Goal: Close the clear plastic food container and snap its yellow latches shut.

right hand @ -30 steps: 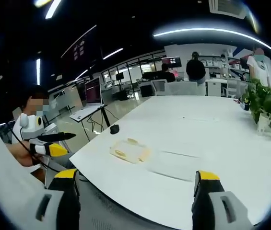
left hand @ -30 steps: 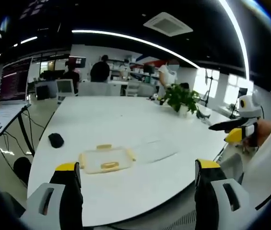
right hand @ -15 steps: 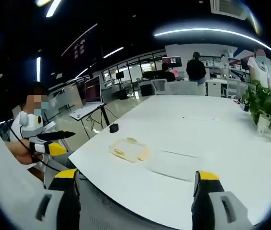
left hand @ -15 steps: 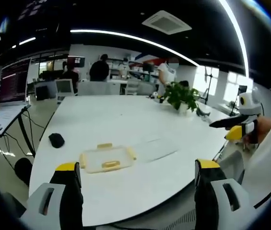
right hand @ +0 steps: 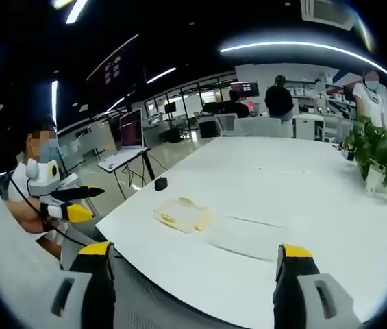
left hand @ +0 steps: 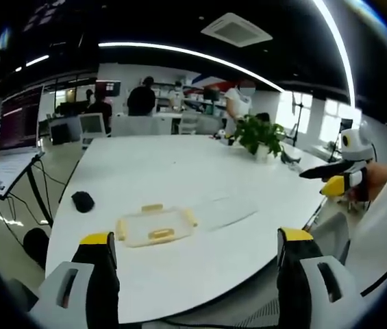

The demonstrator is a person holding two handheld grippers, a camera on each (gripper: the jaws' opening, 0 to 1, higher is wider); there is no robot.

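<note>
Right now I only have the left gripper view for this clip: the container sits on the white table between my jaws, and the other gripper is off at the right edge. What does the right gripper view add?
Observer: There the left gripper shows from the side, off the table's near edge, not over the food container.
Operator: Can you tell how its jaws stand?
Observer: Not surely; a dark jaw points toward the table above a yellow tip.
Operator: And the right gripper's own jaws?
Observer: Wide apart at the bottom of that view, with nothing between them; the right gripper is short of the table.
Operator: Anything else near the container?
Observer: A clear flat sheet lies beside it.
</note>
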